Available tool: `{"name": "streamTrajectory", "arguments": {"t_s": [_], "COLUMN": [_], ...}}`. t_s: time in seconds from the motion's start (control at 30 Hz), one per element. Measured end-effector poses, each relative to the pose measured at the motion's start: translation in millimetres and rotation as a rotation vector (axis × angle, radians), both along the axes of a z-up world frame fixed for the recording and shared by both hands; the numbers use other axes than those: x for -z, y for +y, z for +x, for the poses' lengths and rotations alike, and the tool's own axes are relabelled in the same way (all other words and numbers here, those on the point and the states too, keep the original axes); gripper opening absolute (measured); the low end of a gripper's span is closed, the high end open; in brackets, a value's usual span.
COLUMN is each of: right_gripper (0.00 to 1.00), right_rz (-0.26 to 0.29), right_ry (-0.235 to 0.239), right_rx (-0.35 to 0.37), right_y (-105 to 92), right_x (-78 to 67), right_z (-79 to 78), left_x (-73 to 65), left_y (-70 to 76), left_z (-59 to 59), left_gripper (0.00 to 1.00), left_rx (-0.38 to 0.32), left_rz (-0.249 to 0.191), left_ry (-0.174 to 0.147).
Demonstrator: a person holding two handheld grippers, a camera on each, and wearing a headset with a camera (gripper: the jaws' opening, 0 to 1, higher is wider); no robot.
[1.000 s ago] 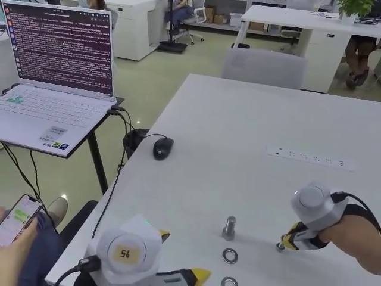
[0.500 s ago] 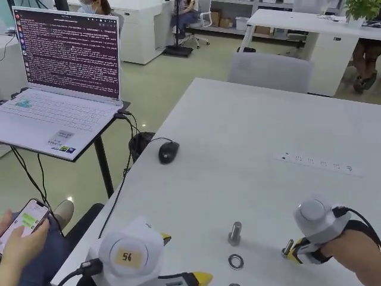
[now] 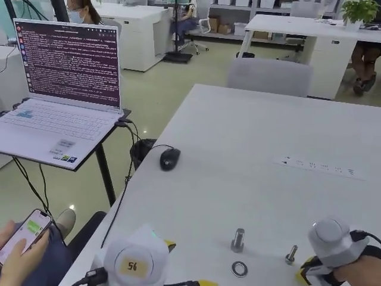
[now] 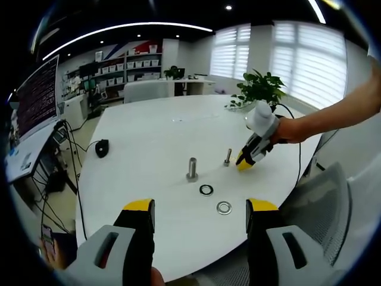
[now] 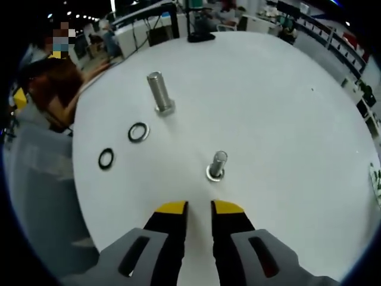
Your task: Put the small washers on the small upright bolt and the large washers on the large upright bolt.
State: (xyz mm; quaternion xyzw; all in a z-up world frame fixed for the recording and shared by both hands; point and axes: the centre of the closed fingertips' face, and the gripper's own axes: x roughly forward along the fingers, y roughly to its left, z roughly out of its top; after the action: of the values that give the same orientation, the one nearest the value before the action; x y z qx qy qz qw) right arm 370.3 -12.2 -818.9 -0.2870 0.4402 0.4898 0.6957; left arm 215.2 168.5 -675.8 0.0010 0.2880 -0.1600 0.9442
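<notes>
The large upright bolt (image 3: 238,239) (image 5: 159,92) (image 4: 191,168) stands bare on the white table (image 3: 250,149). Right of it is the small upright bolt (image 3: 291,255) (image 5: 216,162) (image 4: 227,157), with a small washer (image 5: 210,174) around its base. Two loose washers (image 5: 138,131) (image 5: 106,158) lie flat near the large bolt, one of them the washer (image 3: 239,269) just in front of it. My right gripper (image 5: 199,208) (image 3: 308,271) sits a little behind the small bolt, jaws a narrow gap apart and empty. My left gripper (image 4: 201,207) (image 3: 187,264) hovers wide open at the table's near edge, empty.
A black mouse (image 3: 169,158) lies by the left table edge and a power strip (image 3: 321,167) is set into the far right. A laptop (image 3: 65,89) on a stand is off to the left, above a person's hand with a phone (image 3: 25,232). A grey chair (image 3: 268,74) stands behind.
My right gripper has drawn back from the small bolt toward the near right, no longer touching it. The head camera tilted, shifting the scene. The left gripper stays put.
</notes>
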Motion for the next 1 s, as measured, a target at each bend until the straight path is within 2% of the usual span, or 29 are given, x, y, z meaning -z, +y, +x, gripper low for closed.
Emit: {"name": "streamTrajectory", "arguments": {"t_s": [0.03,0.07,0.1,0.17,0.3,0.53,0.73,0.83,1.0], "right_gripper": [0.17,0.19,0.2,0.22,0.22,0.23,0.25,0.26,0.29], "right_rz": [0.005,0.034,0.047,0.041,0.049,0.075,0.096,0.085,0.057], "right_ry": [0.004,0.034,0.039,0.031,0.052,0.068,0.071,0.058,0.029], "right_rx": [-0.001,-0.004,-0.019,-0.048,-0.057,-0.118,-0.237,-0.295,-0.453], "right_y": [0.4,4.3,6.2,7.0,12.0,33.3,63.2,74.3,89.1], "right_x": [-0.1,-1.1,-1.2,0.9,4.1,3.1,3.7,4.1,4.7], "right_z": [-2.0,-11.9,-18.0,-26.6,-42.1,-69.4,-92.3,-97.1,-109.2], "left_x": [-0.1,-0.5,-0.4,1.3,-0.8,-0.4,2.4,1.6,1.0], "left_y": [-0.6,-1.1,-1.4,-2.2,-3.8,-3.3,-4.0,-3.5,-4.8], "left_z": [-0.2,-0.5,-0.8,-2.1,-3.4,-7.9,-11.0,-11.3,-12.2], "left_gripper": [0.61,0.61,0.61,0.61,0.61,0.61,0.61,0.61,0.61], "left_rx": [0.002,0.001,0.0,0.003,0.007,-0.005,0.002,-0.003,-0.007], "left_rz": [0.001,-0.002,-0.005,-0.002,0.001,-0.008,0.0,-0.003,-0.003], "left_ry": [-0.001,-0.003,-0.003,0.002,-0.003,-0.008,-0.002,-0.005,-0.007]}}
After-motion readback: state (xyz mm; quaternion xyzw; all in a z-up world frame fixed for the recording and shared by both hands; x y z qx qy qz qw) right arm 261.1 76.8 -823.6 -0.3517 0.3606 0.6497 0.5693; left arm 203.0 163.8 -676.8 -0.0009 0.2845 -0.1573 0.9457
